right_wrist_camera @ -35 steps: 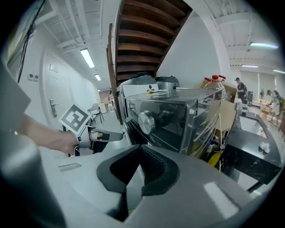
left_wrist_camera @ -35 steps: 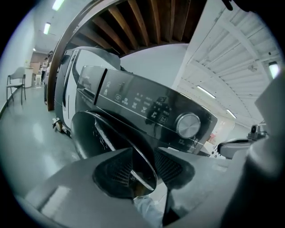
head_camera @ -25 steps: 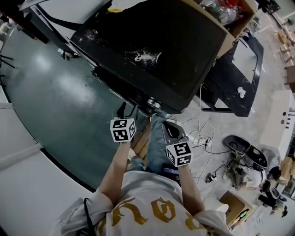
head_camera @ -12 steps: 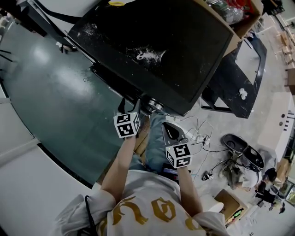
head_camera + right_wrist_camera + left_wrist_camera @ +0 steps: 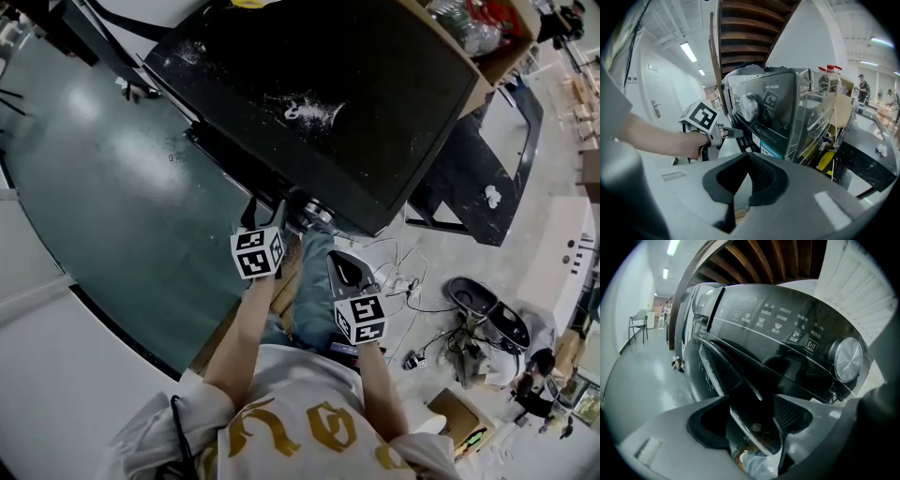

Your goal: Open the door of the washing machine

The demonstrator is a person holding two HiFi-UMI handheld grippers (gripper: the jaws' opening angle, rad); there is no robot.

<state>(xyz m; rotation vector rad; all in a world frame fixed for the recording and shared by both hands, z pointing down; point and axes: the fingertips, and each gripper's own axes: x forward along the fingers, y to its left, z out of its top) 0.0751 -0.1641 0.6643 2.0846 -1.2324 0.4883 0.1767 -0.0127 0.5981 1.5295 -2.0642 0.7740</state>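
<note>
Nearest the person, the grey plastic right gripper [image 5: 747, 158] hung idle, its jaws pressed together on nothing, well short of the machine. Just ahead, the left gripper [image 5: 752, 403], of the same grey plastic, stood with its jaws wide apart. They straddled the slanted rim of the dark, round, glossy glass door [image 5: 723, 376]; whether either pad touched that rim could not be told. The door sat low on the front of the black, glossy, box-shaped washing machine [image 5: 319, 103], below the control strip that carried the silver round dial [image 5: 848, 360], and it seemed closed. It faced the person. The rim between the jaws ran obliquely, upper left to lower right in the left gripper view, and the machine's front edge ran a like diagonal in the head view. The likely trouble was a shallow bite on the slick rim slipping off as the latch resisted, or a pull away from the hinge's arc. The person's blue-jeaned knee [image 5: 314, 286], close below the front, might block the swing. Beyond the machine stood a brown cardboard box [image 5: 497, 58].
</note>
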